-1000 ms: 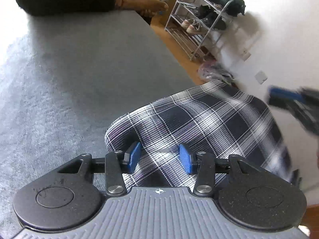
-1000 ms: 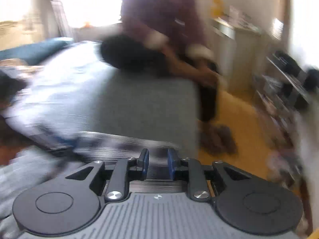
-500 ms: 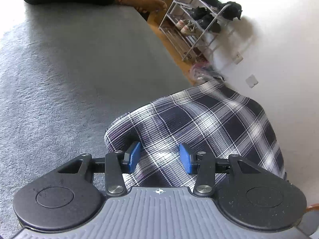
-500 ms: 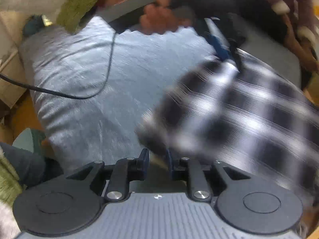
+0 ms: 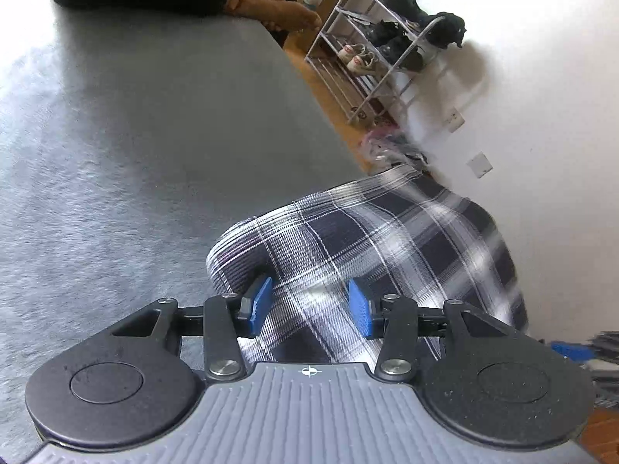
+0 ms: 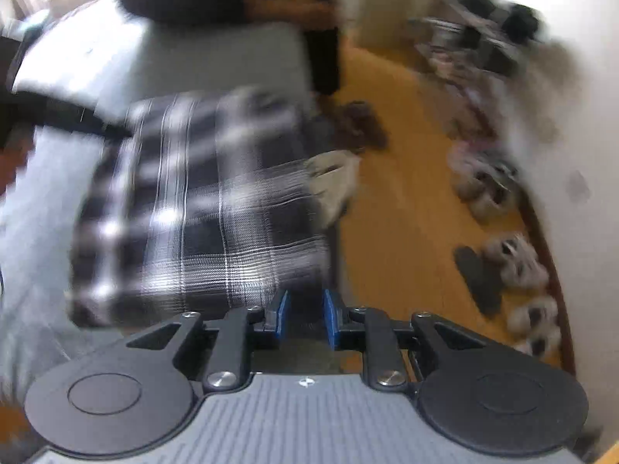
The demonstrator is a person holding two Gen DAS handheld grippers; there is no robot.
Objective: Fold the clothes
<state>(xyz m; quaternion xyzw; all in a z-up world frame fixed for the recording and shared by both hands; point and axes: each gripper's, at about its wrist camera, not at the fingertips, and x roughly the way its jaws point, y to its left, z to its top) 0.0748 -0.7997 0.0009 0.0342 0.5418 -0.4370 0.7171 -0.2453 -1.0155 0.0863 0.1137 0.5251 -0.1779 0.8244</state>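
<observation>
While I work at the grey bed (image 5: 147, 147):
Left gripper (image 5: 309, 305): jaws wide, plaid shirt (image 5: 387, 239) between, ungripped.
Right gripper (image 6: 303, 311): partly parted; grip unclear.
Writing: none legible.

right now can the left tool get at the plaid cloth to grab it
Probably yes. The left tool is open with the plaid cloth already lying between its blue pads, and nothing covers the fabric there. Whether the pads reach low enough to pinch it cannot be told from this view.
</observation>
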